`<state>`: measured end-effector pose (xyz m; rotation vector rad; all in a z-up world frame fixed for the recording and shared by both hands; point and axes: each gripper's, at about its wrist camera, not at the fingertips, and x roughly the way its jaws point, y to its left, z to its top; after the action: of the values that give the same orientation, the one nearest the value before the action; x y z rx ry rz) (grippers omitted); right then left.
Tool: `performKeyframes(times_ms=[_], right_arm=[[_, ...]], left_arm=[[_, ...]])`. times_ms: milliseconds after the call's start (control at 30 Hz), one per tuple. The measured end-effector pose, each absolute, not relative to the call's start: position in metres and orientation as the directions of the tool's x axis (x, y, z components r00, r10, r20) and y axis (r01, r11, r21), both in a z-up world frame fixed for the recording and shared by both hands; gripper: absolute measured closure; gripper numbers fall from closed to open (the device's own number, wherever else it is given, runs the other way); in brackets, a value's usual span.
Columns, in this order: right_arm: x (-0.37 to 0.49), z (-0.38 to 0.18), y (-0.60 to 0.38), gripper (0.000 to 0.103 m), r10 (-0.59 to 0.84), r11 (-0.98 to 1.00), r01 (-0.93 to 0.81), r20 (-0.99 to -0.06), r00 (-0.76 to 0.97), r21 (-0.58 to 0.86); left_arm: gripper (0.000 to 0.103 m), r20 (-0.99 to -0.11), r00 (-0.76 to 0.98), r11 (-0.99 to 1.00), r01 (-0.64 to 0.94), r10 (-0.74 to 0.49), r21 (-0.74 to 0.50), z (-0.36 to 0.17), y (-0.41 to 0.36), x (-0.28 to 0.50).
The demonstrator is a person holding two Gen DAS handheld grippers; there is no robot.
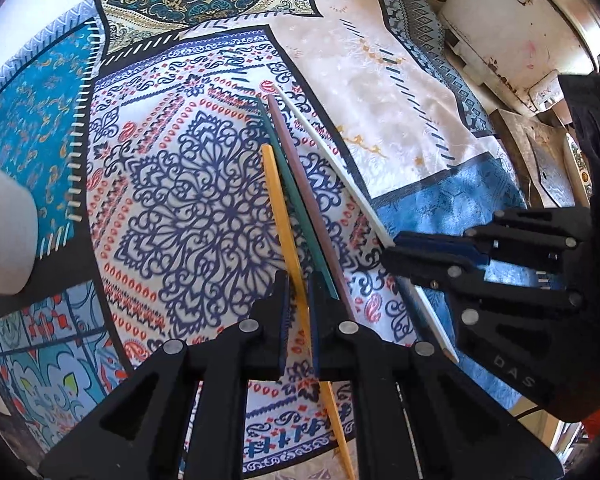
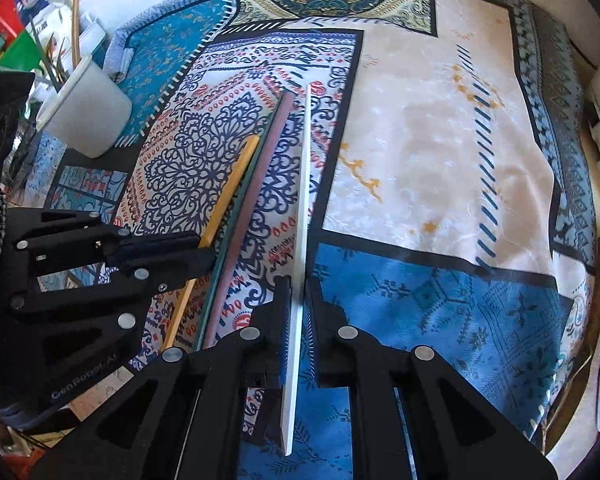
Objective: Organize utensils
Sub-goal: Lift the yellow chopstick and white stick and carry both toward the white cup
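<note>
Both tongs are clamped: the left gripper is closed on a yellow chopstick, and the right gripper is closed on a white chopstick. Each stick runs forward from its jaws across the patterned tablecloth, with the far ends low over the cloth. Between the 2 gripped sticks, a green chopstick and a mauve chopstick lie side by side on the cloth, just beside the yellow one.

I judge the step to be picking up 1 stick per hand, with the lift barely begun or about to begin. Next, each stick likely has to be raised clear without dragging the 2 loose ones, then carried to the white cup, which stands well off to the left.

Whether the far tips touch the cloth is hard to tell. In the left view the cup is cut off at the frame edge, and its contents are unclear.
</note>
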<state>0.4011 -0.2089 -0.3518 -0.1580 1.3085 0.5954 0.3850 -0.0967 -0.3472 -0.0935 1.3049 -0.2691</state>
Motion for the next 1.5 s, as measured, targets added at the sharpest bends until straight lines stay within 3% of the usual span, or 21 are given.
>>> performKeyframes(times_ms=[467, 567, 1000, 1500], right_arm=[[0.407, -0.350, -0.211, 0.096, 0.381, 0.826, -0.496, -0.914, 0.138, 0.269], [0.410, -0.351, -0.209, 0.096, 0.381, 0.831, -0.479, -0.916, 0.122, 0.282], [0.396, -0.318, -0.213, 0.097, 0.416, 0.826, -0.487, -0.889, 0.192, 0.282], [0.390, -0.233, -0.165, 0.097, 0.557, 0.757, -0.584, -0.757, 0.340, 0.295]], left_arm=[[0.098, -0.946, 0.172, 0.961, 0.078, -0.276, -0.266, -0.350, -0.096, 0.406], [0.099, -0.925, 0.144, 0.936, 0.032, -0.352, -0.352, -0.349, -0.085, 0.407], [0.099, -0.920, 0.307, 0.969, 0.027, -0.244, -0.247, -0.300, -0.059, 0.364], [0.099, -0.831, 0.552, 0.985, -0.093, -0.068, -0.142, -0.217, -0.003, 0.335]])
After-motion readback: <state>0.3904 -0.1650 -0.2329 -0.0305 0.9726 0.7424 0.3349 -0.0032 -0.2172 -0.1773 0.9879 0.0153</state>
